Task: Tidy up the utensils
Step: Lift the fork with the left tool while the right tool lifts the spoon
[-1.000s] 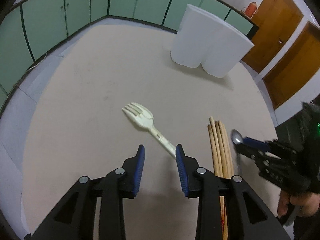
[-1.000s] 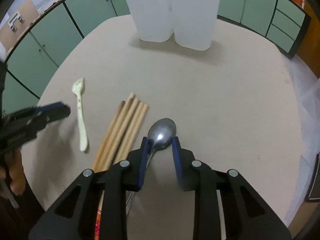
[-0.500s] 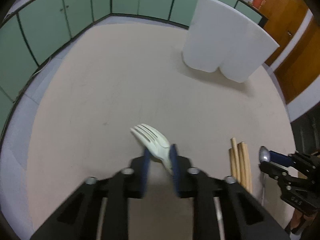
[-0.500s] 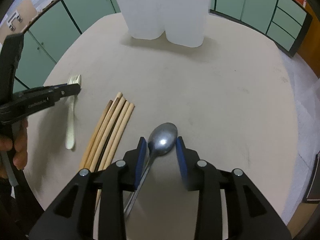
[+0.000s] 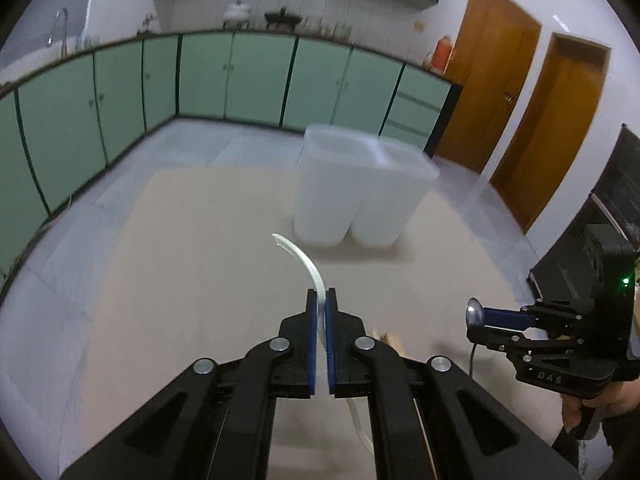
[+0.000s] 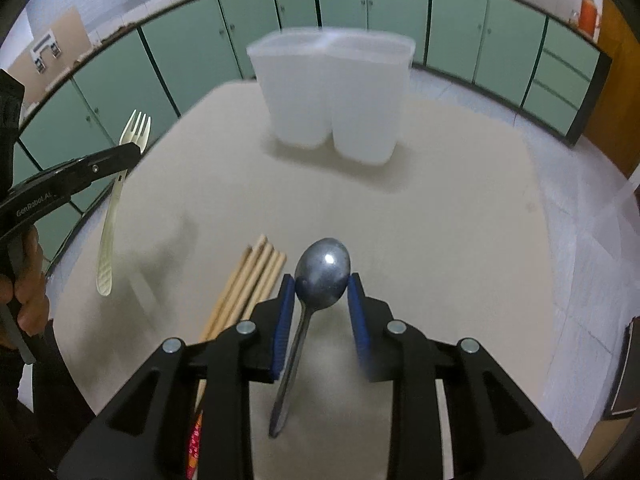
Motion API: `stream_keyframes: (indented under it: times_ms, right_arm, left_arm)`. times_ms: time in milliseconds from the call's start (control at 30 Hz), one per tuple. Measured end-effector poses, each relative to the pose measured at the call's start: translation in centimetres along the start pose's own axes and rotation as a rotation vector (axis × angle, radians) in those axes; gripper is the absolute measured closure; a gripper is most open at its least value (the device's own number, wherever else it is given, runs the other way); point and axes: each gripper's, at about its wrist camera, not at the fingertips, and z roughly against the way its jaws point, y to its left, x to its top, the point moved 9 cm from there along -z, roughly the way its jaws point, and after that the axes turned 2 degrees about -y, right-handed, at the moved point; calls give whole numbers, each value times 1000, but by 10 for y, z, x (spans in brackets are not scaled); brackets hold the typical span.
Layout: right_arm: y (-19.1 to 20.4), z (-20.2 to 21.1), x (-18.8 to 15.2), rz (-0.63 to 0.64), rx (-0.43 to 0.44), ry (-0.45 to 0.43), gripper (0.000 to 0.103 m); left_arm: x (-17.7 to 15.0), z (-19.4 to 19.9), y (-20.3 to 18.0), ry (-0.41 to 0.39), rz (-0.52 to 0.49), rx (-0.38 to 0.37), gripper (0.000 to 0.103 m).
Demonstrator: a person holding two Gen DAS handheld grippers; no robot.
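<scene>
My left gripper (image 5: 319, 304) is shut on a cream plastic fork (image 5: 304, 262), held in the air edge-on; the fork (image 6: 110, 216) also shows in the right wrist view, hanging from the left gripper (image 6: 134, 150). My right gripper (image 6: 322, 290) is shut on the bowl of a metal spoon (image 6: 323, 270), lifted off the table; in the left wrist view that gripper (image 5: 478, 316) holds the spoon (image 5: 474, 311) at the right. A white two-compartment holder (image 6: 332, 92) stands at the far side of the table, also seen in the left wrist view (image 5: 360, 192). Wooden chopsticks (image 6: 248, 284) lie on the table.
The beige table (image 6: 440, 220) is ringed by green cabinets (image 6: 460, 12). Wooden doors (image 5: 496, 88) stand at the right. A person's hand (image 6: 24, 292) grips the left handle.
Both grippers have risen from the table with their utensils. The left gripper lifted the fork clear and tilted up; the right gripper raised the spoon.
</scene>
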Motion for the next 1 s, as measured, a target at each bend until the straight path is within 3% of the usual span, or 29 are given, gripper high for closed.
stream_keyframes:
  times_ms: [33, 133, 367, 500, 667, 767, 867, 1000]
  right_arm:
    - [-3, 3, 6, 1, -1, -16, 79]
    - [-2, 21, 26, 5, -6, -86, 97]
    - [-17, 17, 50, -36, 4, -93, 101]
    - [-24, -10, 43, -43, 14, -17, 100]
    - [-73, -25, 41, -118, -70, -1, 97]
    - [-89, -29, 29, -167, -57, 25, 93]
    - [-99, -40, 15, -215, -31, 62, 82]
    - [-109, -63, 1, -286, 23, 110, 79]
  left_arm:
    - [7, 3, -2, -22, -7, -2, 99]
    - [25, 11, -14, -85, -41, 0, 99]
    - [49, 19, -24, -145, -38, -25, 99]
    - [33, 19, -23, -129, -58, -25, 99]
    - [1, 13, -16, -78, -85, -9, 99]
    - [-13, 14, -12, -80, -69, -6, 99]
    - [-20, 15, -12, -97, -73, -1, 99]
    - [-20, 15, -23, -114, -107, -6, 99]
